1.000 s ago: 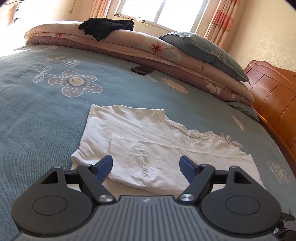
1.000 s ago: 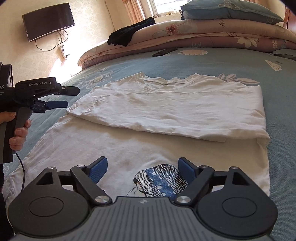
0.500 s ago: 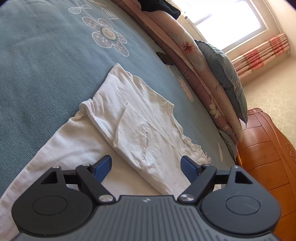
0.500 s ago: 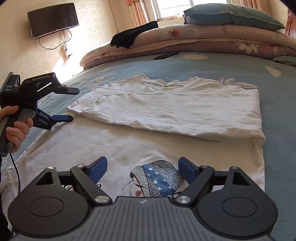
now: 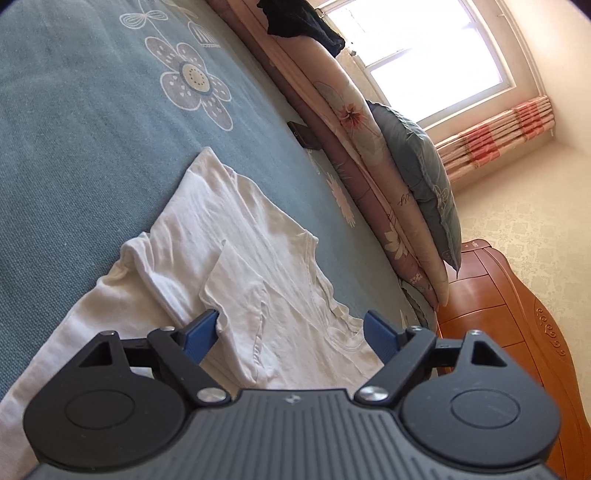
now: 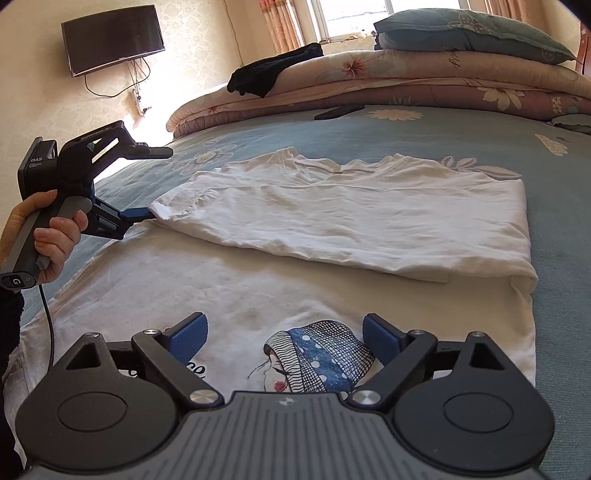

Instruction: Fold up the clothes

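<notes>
White T-shirt [image 6: 332,221]: spread on the blue bedspread [image 6: 443,136], filling the centre and lower half of the right wrist view. Its upper part is folded over into a band across mid-frame; a printed figure with a blue dotted headscarf [image 6: 317,354] shows on the flat lower part, bottom centre.

Left gripper [image 6: 155,181]: mid-left of the right wrist view, held by a hand [image 6: 48,236] with a dark sleeve below it. Fingers wide apart, one high, one low; the lower blue pad [image 6: 136,213] sits at the sleeve corner of the folded band, seemingly touching it, though contact is hard to confirm. In its own view the left gripper [image 5: 291,332] frames the folded sleeve at lower centre.

Right gripper [image 6: 284,336]: bottom of its own view, fingers apart, holding nothing, the printed figure between them.

Folded quilts [image 6: 406,81]: stacked along the far edge of the bed, upper right. Blue-grey pillow [image 6: 469,33] on top. Black garment [image 6: 273,72] draped over the stack's left end.

Dark flat object [image 6: 338,110]: on the bedspread just before the quilts.

Television [image 6: 112,38]: on the wall, upper left.

Wooden headboard [image 5: 517,332]: right edge of the left wrist view.
</notes>
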`<action>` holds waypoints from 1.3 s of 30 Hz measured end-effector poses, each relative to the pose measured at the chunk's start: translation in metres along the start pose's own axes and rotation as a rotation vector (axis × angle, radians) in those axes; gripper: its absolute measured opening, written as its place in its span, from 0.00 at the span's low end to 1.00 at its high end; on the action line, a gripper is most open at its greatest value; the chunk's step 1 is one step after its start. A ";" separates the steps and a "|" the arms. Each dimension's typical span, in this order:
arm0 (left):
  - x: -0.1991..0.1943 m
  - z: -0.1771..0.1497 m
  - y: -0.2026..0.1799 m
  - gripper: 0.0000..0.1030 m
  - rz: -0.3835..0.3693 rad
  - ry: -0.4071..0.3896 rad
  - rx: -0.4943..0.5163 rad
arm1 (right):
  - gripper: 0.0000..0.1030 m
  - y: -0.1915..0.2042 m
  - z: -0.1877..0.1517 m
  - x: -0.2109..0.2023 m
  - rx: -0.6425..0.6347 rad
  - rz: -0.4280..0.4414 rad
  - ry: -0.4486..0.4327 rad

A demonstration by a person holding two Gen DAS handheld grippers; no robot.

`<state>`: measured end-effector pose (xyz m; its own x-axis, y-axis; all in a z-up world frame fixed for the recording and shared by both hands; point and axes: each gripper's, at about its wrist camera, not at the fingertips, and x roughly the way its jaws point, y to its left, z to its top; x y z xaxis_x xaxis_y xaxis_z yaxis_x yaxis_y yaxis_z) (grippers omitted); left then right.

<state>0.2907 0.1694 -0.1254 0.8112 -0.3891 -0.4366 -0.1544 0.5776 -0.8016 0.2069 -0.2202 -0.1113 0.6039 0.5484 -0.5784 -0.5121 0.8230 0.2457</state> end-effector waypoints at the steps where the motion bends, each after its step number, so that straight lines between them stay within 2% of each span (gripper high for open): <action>1: 0.004 0.003 0.001 0.82 0.010 0.007 0.000 | 0.91 0.000 0.000 0.000 0.000 0.000 0.000; 10: 0.030 0.027 0.002 0.84 0.034 0.043 0.004 | 0.92 0.001 0.000 0.000 -0.001 0.003 0.001; 12: 0.034 0.030 -0.002 0.85 0.047 0.064 0.022 | 0.92 0.001 0.000 0.000 -0.001 0.004 0.001; 16: 0.031 0.029 -0.013 0.85 0.084 0.128 0.145 | 0.92 0.002 0.000 0.000 -0.008 0.002 0.005; 17: 0.026 0.028 -0.013 0.85 0.098 0.123 0.166 | 0.92 0.002 0.000 0.000 -0.010 0.002 0.005; 21: 0.025 0.031 -0.005 0.85 0.096 0.104 0.135 | 0.93 0.004 0.000 0.001 -0.020 -0.002 0.007; 24: 0.032 0.033 -0.015 0.83 0.131 0.132 0.190 | 0.93 0.004 0.000 0.001 -0.020 -0.003 0.007; 25: 0.033 0.032 -0.021 0.78 0.154 0.145 0.228 | 0.93 0.004 0.001 0.001 -0.019 -0.002 0.008; 26: 0.034 0.032 -0.026 0.63 0.174 0.157 0.271 | 0.94 0.004 0.001 0.001 -0.019 -0.002 0.008; 27: 0.035 0.030 -0.030 0.55 0.204 0.164 0.309 | 0.94 0.004 0.001 0.001 -0.021 -0.002 0.009; 28: 0.035 0.029 -0.033 0.42 0.233 0.171 0.346 | 0.94 0.004 0.001 0.001 -0.022 -0.002 0.009; 29: 0.036 0.028 -0.035 0.34 0.252 0.174 0.368 | 0.94 0.005 0.001 0.001 -0.024 -0.003 0.009; 31: 0.037 0.025 -0.041 0.27 0.295 0.178 0.426 | 0.94 0.004 0.001 0.001 -0.023 -0.002 0.009; 32: 0.036 0.022 -0.045 0.17 0.321 0.174 0.460 | 0.94 0.004 0.001 0.001 -0.021 -0.001 0.010; 34: 0.035 0.018 -0.054 0.04 0.354 0.155 0.519 | 0.94 0.004 0.002 0.001 -0.018 -0.001 0.011; 39: 0.033 0.013 -0.083 0.03 0.377 0.108 0.631 | 0.94 0.002 0.004 -0.001 0.006 0.000 0.015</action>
<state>0.3375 0.1179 -0.0681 0.7023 -0.1324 -0.6995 -0.0317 0.9757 -0.2166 0.2079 -0.2183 -0.1067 0.5946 0.5460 -0.5902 -0.5080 0.8241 0.2506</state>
